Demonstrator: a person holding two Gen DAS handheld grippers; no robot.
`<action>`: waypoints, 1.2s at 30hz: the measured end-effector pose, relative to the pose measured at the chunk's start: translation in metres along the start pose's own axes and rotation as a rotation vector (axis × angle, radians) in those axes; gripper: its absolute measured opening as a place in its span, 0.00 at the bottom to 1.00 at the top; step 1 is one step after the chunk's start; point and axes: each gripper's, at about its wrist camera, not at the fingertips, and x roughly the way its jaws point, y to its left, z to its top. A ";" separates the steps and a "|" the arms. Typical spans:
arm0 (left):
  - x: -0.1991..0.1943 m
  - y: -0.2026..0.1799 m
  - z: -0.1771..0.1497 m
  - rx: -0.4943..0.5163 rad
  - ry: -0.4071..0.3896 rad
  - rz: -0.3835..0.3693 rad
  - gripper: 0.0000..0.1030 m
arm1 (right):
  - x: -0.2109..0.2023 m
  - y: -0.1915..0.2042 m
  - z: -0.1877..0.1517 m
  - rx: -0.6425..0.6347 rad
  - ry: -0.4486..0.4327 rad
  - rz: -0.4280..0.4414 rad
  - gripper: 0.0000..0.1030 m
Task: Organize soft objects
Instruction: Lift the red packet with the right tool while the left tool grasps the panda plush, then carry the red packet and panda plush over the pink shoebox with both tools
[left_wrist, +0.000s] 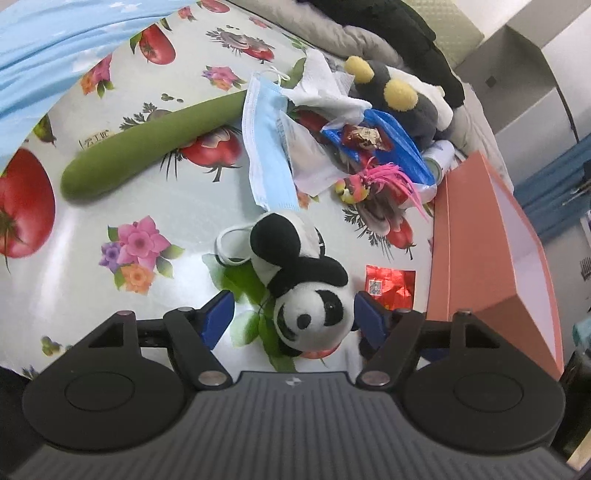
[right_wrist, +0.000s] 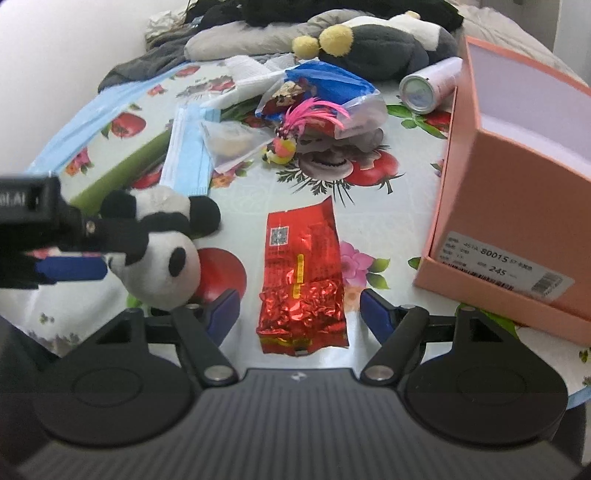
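Here, fruit-printed tablecloth (left_wrist: 177, 206) under clutter; both fingers (left_wrist: 291, 317) (right_wrist: 299, 314) spread wide, gripping nothing.

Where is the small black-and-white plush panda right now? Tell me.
The small black-and-white plush panda lies on the tablecloth between the left gripper's open jaws, left of the red foil packet.
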 end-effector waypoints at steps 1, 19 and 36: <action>0.001 -0.001 -0.002 0.001 -0.001 0.003 0.74 | 0.001 0.001 -0.001 -0.008 0.010 -0.005 0.61; -0.003 -0.021 -0.010 0.034 -0.038 -0.005 0.51 | -0.029 0.001 0.009 -0.013 -0.049 -0.017 0.53; -0.074 -0.068 0.009 0.159 -0.139 -0.056 0.49 | -0.125 -0.011 0.051 0.068 -0.222 0.018 0.53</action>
